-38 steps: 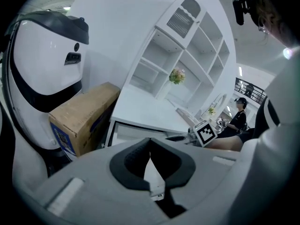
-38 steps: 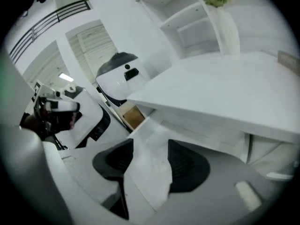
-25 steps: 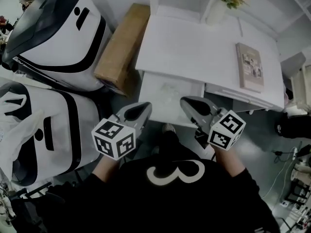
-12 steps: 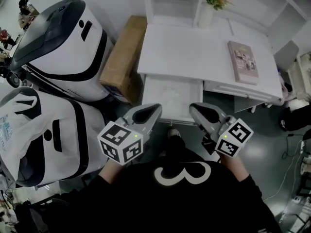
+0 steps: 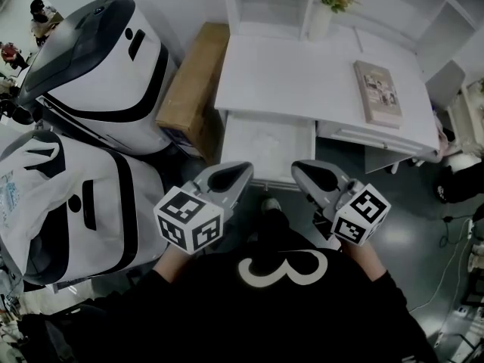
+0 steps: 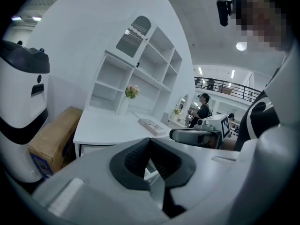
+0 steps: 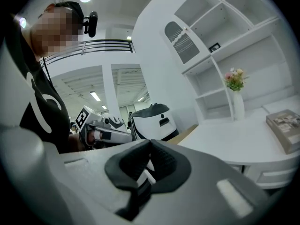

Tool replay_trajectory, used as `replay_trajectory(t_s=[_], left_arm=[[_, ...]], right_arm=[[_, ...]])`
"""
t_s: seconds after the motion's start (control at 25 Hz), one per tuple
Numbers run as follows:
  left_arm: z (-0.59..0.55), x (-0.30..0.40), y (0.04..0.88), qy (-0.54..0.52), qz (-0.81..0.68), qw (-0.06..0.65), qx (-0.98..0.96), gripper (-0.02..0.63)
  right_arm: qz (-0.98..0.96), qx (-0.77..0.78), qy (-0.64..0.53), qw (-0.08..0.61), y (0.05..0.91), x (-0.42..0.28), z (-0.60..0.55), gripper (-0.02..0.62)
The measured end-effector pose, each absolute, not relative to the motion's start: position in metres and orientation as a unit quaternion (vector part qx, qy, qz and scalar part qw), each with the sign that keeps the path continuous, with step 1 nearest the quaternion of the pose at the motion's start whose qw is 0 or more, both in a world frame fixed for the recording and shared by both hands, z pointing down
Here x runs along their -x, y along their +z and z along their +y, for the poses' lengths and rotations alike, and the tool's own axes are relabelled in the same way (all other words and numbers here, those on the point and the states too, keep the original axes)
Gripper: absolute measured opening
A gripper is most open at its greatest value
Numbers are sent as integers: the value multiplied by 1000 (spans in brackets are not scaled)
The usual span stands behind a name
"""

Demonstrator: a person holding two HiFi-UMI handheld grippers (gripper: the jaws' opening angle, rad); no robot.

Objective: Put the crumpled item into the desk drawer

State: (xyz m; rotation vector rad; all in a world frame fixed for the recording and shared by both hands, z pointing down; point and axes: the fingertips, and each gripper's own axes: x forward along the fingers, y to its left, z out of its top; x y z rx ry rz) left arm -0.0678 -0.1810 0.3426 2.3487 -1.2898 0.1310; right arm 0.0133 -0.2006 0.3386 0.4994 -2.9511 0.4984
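Observation:
The white desk [image 5: 302,74] has its drawer [image 5: 266,146] pulled open toward me. A pale crumpled item [image 5: 268,141] lies faintly visible inside it. My left gripper [image 5: 240,172] hovers just in front of the drawer's left corner, jaws shut and empty. My right gripper [image 5: 301,170] is level with it at the drawer's right corner, also shut with nothing held. In the left gripper view the left gripper [image 6: 150,141] has its pads meeting at the tip. The right gripper [image 7: 150,142] shows the same in the right gripper view.
Two large white-and-black machines [image 5: 98,59] stand at the left, with a cardboard box [image 5: 189,82] between them and the desk. A book [image 5: 376,93] lies on the desk's right side, a flower vase [image 5: 329,2] at its back. A shelf unit [image 6: 140,74] rises behind.
The head view has shifted a little. Both grippers stay shut in front of the open drawer, nearly where they were; nothing was taken or let go.

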Motion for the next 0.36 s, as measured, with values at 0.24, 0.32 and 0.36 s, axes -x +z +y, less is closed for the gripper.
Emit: replay_trajectory(t_s=[0.24, 0.32, 0.36], left_arm=[[-177, 71, 343, 49, -468, 232, -852, 9], [-176, 72, 344, 49, -468, 232, -851, 9], [-176, 73, 344, 49, -468, 233, -851, 9]], right_arm=[[-972, -159, 167, 53, 337, -9, -198, 3], [-972, -159, 167, 54, 337, -8, -197, 3], [-972, -159, 167, 54, 338, -7, -196, 3]])
